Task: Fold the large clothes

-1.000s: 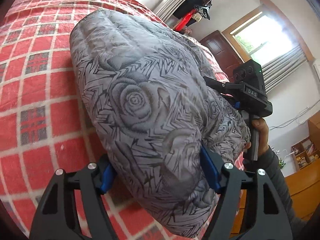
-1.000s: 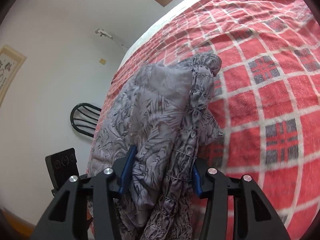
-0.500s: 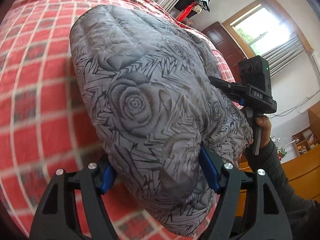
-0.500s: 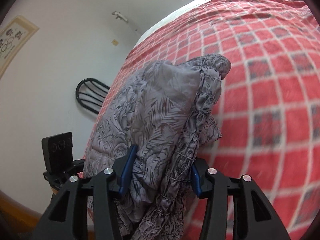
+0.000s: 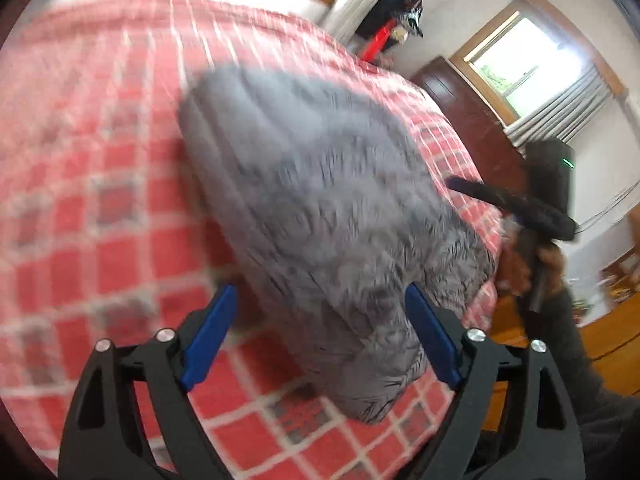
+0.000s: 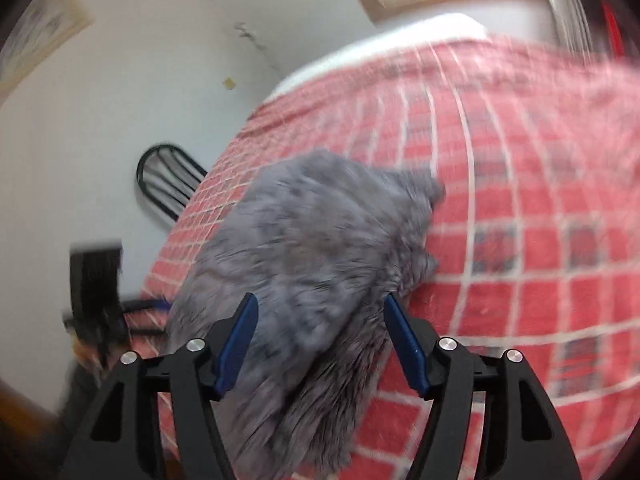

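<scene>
A folded grey patterned garment (image 5: 320,216) lies on the red checked bedspread (image 5: 100,200). Both views are motion-blurred. My left gripper (image 5: 320,312) is open, its blue pads on either side of the garment's near end, apart from the cloth. In the right wrist view the same garment (image 6: 304,264) lies on the bedspread (image 6: 540,220). My right gripper (image 6: 320,320) is open, its pads spread beside the garment's other end. The right gripper also shows in the left wrist view (image 5: 520,200), held by a hand at the bed's right edge.
A dark wooden door (image 5: 468,120) and a window (image 5: 532,60) stand beyond the bed. A black chair (image 6: 168,184) stands by the white wall on the left. Wooden furniture (image 5: 612,332) stands at the right. The left gripper's body (image 6: 96,280) shows at the bed's edge.
Both grippers have let go of the garment and drawn back from it. The garment now lies on the bedspread, farther from both cameras.
</scene>
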Demonstrator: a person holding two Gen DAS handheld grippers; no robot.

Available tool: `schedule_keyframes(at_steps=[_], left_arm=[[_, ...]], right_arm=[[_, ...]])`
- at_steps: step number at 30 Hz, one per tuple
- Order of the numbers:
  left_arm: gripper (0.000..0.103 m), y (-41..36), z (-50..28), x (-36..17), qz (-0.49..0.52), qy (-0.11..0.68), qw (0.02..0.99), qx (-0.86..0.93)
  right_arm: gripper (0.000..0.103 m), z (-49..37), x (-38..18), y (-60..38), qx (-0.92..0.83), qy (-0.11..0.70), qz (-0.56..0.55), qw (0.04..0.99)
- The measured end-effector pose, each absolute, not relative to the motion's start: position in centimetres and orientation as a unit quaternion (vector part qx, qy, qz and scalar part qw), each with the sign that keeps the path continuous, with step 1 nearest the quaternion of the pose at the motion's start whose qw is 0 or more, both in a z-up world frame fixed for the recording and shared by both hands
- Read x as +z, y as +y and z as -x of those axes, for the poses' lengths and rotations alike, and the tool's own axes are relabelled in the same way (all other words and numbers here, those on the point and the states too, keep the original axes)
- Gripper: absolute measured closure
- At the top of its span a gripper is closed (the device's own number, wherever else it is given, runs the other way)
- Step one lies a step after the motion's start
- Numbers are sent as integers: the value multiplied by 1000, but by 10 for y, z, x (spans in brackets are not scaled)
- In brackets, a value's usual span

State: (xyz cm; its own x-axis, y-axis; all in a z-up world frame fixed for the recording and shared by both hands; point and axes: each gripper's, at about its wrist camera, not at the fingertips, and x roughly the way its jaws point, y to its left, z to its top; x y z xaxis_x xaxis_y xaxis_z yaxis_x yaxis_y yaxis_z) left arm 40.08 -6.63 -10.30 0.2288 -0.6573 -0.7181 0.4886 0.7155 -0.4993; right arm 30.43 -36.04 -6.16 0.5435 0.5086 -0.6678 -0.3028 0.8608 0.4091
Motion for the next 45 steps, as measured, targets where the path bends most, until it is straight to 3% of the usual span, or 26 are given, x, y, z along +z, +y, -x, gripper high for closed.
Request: schedule_keyframes(at_steps=[2, 5, 8, 9, 11, 16, 20, 24, 29, 31, 32, 40, 45], left_arm=[[17, -60, -415, -81, 89, 470, 805, -352], [17, -72, -445, -70, 95, 446, 824, -335], [21, -107, -477, -85, 79, 465, 819, -329], [26, -118, -486, -96, 70, 479, 812, -326], [25, -124, -491, -116, 61, 501, 802, -319], [23, -139, -502, -128, 65, 510, 795, -322], [25, -111, -480, -97, 71, 472, 813, -333], [23, -94, -432, -75, 51, 446, 820, -355], [21, -107, -413, -101, 18, 470, 814, -341], [16, -115, -414, -121, 20, 490, 803, -338], [12, -116, -415, -124, 24, 491, 804, -334], [13, -82, -370, -85, 29, 450, 828, -334], [12, -92, -361, -112, 21, 474, 826, -304]], right_arm=[[45, -280, -42, -337, 251, 400, -71, 879], [71, -260, -45, -300, 274, 406, -9, 872], [87, -256, -82, -293, 250, 443, 38, 860], [98, -253, -94, -300, 239, 455, 41, 857], [103, -256, -120, -311, 233, 471, 22, 851], [103, -253, -130, -320, 239, 479, 5, 845], [97, -256, -81, -354, 274, 449, -84, 846], [91, -288, -52, -370, 235, 419, -89, 872], [91, -338, -95, -347, 196, 477, -47, 855], [95, -343, -115, -341, 181, 492, -25, 851], [95, -342, -115, -344, 178, 494, -27, 851], [91, -254, -59, -332, 225, 443, -7, 868], [95, -249, -98, -312, 201, 474, 14, 857]])
